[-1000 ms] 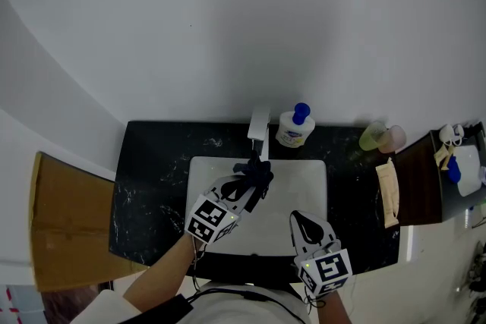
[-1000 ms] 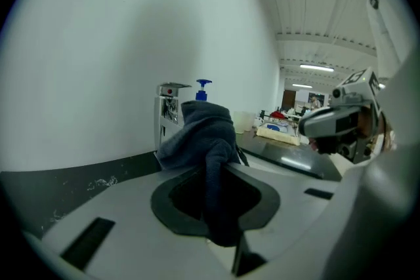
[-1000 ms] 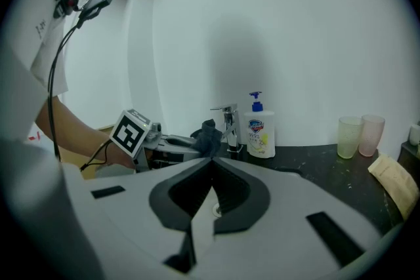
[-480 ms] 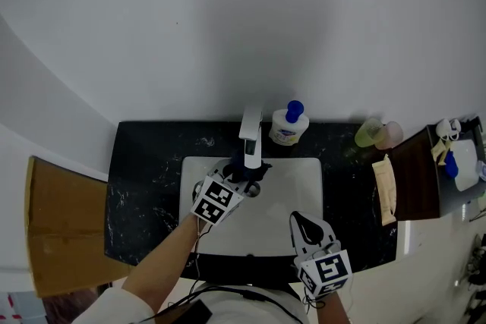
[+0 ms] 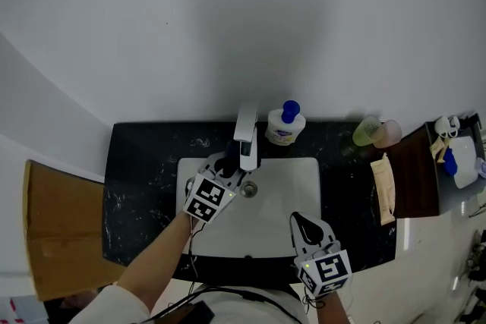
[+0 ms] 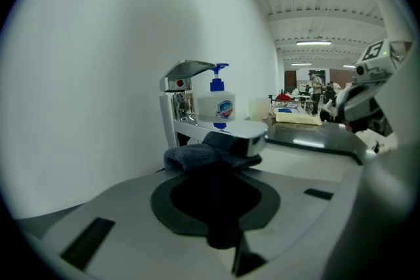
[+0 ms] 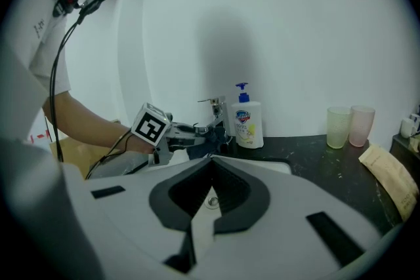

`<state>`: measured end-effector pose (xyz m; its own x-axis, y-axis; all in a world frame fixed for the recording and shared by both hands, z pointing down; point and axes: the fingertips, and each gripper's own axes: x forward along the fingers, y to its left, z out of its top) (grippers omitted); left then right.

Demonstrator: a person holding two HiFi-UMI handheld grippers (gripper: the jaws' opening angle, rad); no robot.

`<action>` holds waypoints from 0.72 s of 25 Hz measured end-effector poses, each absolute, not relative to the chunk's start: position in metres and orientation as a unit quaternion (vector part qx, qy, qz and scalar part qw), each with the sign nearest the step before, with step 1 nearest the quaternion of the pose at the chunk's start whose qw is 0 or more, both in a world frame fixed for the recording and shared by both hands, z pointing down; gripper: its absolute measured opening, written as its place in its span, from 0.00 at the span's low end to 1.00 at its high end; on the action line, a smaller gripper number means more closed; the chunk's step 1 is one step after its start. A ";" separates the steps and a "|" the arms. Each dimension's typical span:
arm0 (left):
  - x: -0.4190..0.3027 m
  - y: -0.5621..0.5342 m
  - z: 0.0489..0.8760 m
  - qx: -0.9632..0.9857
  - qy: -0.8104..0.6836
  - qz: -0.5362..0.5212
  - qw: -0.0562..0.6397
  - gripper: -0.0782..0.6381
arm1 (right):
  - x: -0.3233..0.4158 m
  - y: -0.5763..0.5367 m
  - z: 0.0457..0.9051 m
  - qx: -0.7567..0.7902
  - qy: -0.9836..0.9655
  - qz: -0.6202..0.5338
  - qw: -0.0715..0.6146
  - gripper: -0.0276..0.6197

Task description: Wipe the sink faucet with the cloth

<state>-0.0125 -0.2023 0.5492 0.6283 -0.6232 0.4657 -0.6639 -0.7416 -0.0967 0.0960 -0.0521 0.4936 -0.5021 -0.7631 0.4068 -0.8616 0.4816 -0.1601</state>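
Observation:
The chrome faucet [image 5: 245, 134] stands at the back of the white sink [image 5: 292, 197]. My left gripper [image 5: 225, 168] is shut on a dark grey cloth [image 5: 230, 160] and presses it against the left side of the spout. In the left gripper view the cloth [image 6: 195, 155] bulges from the jaws and touches the spout [image 6: 231, 130] under the faucet handle [image 6: 189, 69]. The right gripper view shows the same cloth [image 7: 198, 149] beside the faucet [image 7: 215, 108]. My right gripper [image 5: 298, 218] hovers over the sink's front right with its jaws shut and nothing in them.
A soap bottle [image 5: 285, 125] with a blue pump stands just right of the faucet. Two cups [image 5: 379, 133] and a brown packet [image 5: 386, 190] sit on the black countertop [image 5: 144, 178] to the right. A cardboard box [image 5: 61, 231] lies at the left. The drain [image 5: 248, 190] shows in the basin.
My left gripper carried the cloth from in front of the spout tip back and left, to the spout's left side. The right gripper stayed put.

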 end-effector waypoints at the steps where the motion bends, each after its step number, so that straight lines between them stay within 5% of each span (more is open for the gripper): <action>1: -0.014 -0.194 0.549 0.903 -0.353 0.242 0.039 0.18 | 0.095 -0.053 0.493 0.477 -0.850 0.174 0.141 0.04; 18: -0.008 -0.248 0.550 0.901 -0.361 0.235 0.048 0.18 | 0.099 -0.057 0.491 0.492 -0.841 0.172 0.143 0.04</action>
<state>-0.0076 -0.2482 0.5498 0.6286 -0.6281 0.4587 -0.6736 -0.7345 -0.0826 0.0988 -0.0574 0.4910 -0.4748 -0.7792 0.4091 -0.8772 0.4567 -0.1482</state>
